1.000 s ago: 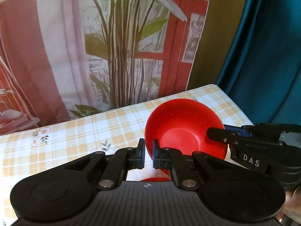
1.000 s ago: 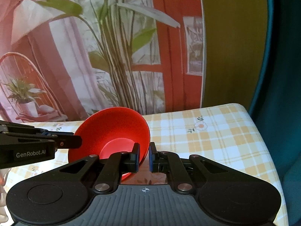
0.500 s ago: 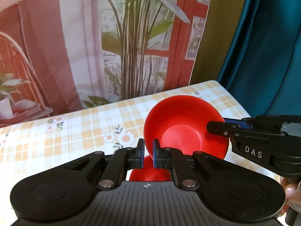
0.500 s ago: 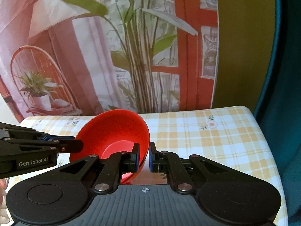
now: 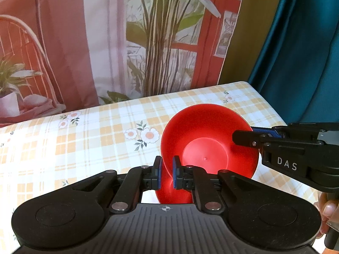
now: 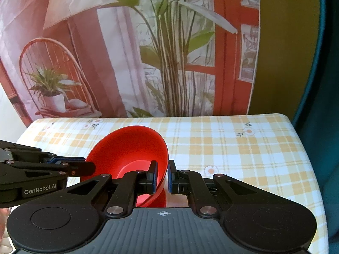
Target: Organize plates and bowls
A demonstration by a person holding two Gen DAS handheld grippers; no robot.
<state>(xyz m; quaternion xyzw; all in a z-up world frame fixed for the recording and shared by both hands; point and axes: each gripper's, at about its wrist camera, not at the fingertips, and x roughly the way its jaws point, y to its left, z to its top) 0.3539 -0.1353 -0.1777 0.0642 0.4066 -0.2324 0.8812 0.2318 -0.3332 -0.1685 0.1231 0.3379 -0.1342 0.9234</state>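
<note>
Both grippers, left gripper (image 5: 167, 172) and right gripper (image 6: 162, 176), pinch opposite rims of one red bowl (image 5: 208, 146) at lower centre; a second red piece (image 5: 169, 194) shows beneath.

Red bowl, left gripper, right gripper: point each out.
red bowl (image 5: 204, 158), left wrist view, on its flat inner bottom.
left gripper (image 5: 167, 173), left wrist view, midway between its fingers, clamped on the rim.
right gripper (image 6: 162, 176), right wrist view, midway between its fingers, on the opposite rim.
</note>
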